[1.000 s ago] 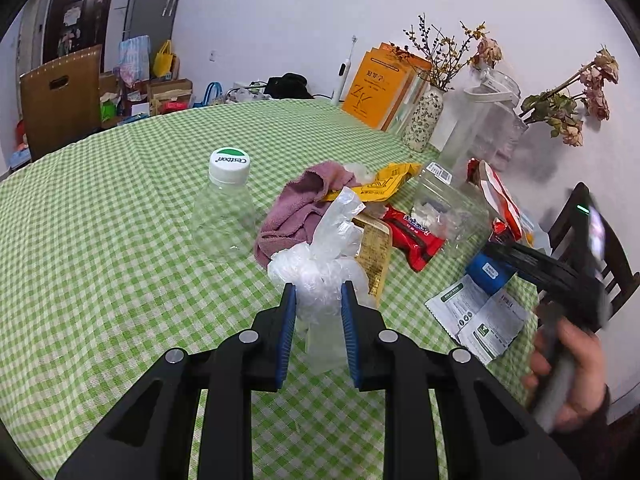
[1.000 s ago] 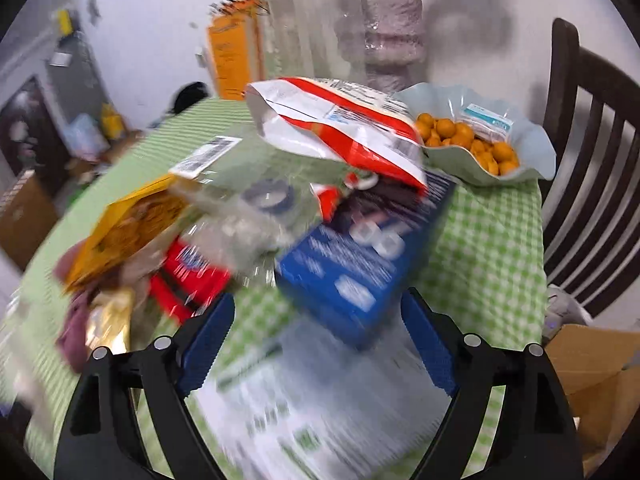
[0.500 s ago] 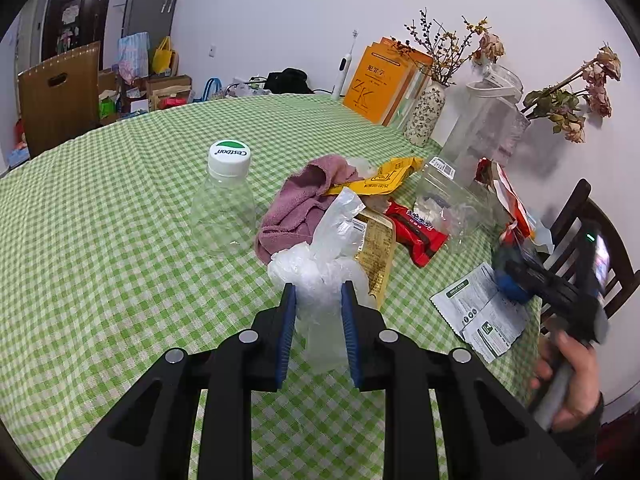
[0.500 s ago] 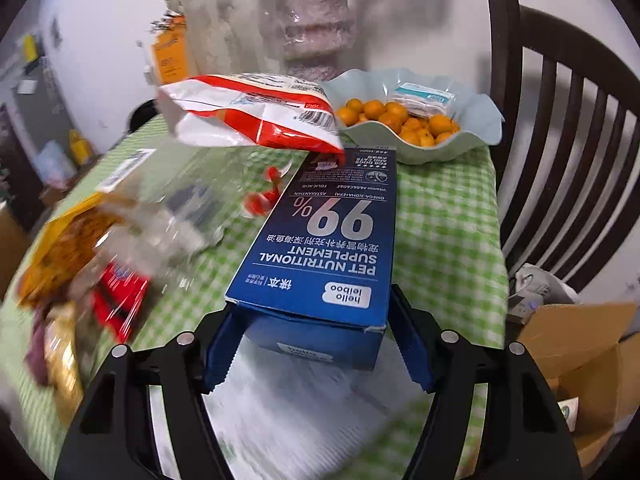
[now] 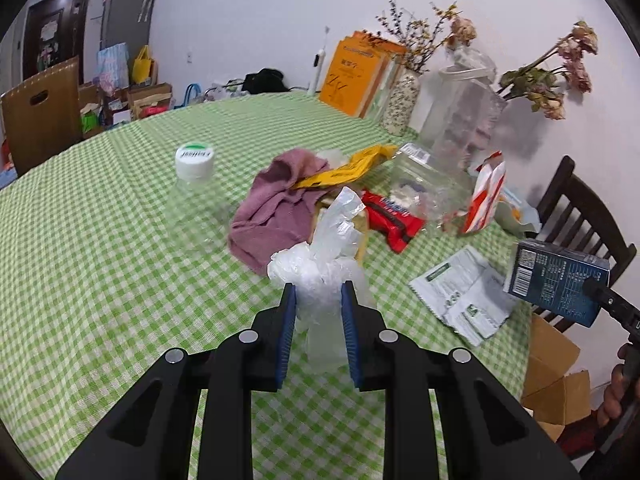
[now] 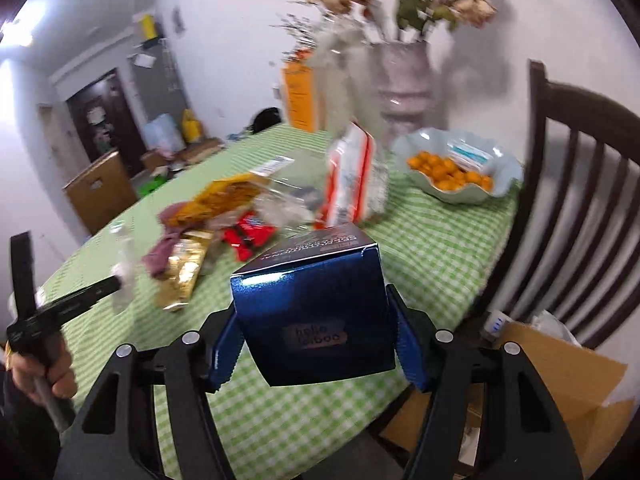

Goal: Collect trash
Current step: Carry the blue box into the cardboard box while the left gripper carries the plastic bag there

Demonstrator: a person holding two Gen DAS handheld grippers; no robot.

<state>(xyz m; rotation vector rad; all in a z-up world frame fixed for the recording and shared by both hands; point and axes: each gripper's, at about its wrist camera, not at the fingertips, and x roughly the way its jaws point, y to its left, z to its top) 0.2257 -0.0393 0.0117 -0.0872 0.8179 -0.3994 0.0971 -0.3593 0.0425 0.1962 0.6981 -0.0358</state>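
A: What is the left tool (image 5: 319, 296) doing?

B: It is staying put over the worktop (image 5: 100, 248), its blue pads nearly together and pinching a bunched clear bag (image 5: 320, 268). Nothing about that grip is changing from a second ago; the bag is sticking up between the pads exactly as before.

A: And the right tool (image 6: 316, 332)?

B: That is where the change is. A second ago it was standing wide open in front of the blue box (image 6: 316, 320), which was lying flat on the worktop beside the leaflet (image 5: 464, 292). Now its jaws are closing and gripping the box by both sides, and the box is hanging in the air, clear of the cloth. In the left view the box is showing beyond the worktop's right edge, in front of the chair (image 5: 580, 216) and above the carton (image 5: 556, 364) on the floor.

A: Is the rest of the litter moving?

B: No. The red wrapper (image 5: 394, 216), the yellow packet (image 5: 348, 168), the red-and-white pouch (image 5: 486, 196) and the capped bottle (image 5: 196, 196) are lying on the worktop where they were, around the mauve towel (image 5: 272, 208). The leaflet is lying fully uncovered now, with the box gone from its side.

A: And the fruit bowl (image 6: 460, 172)?

B: Sitting at the far edge, near the vase (image 6: 404, 84).
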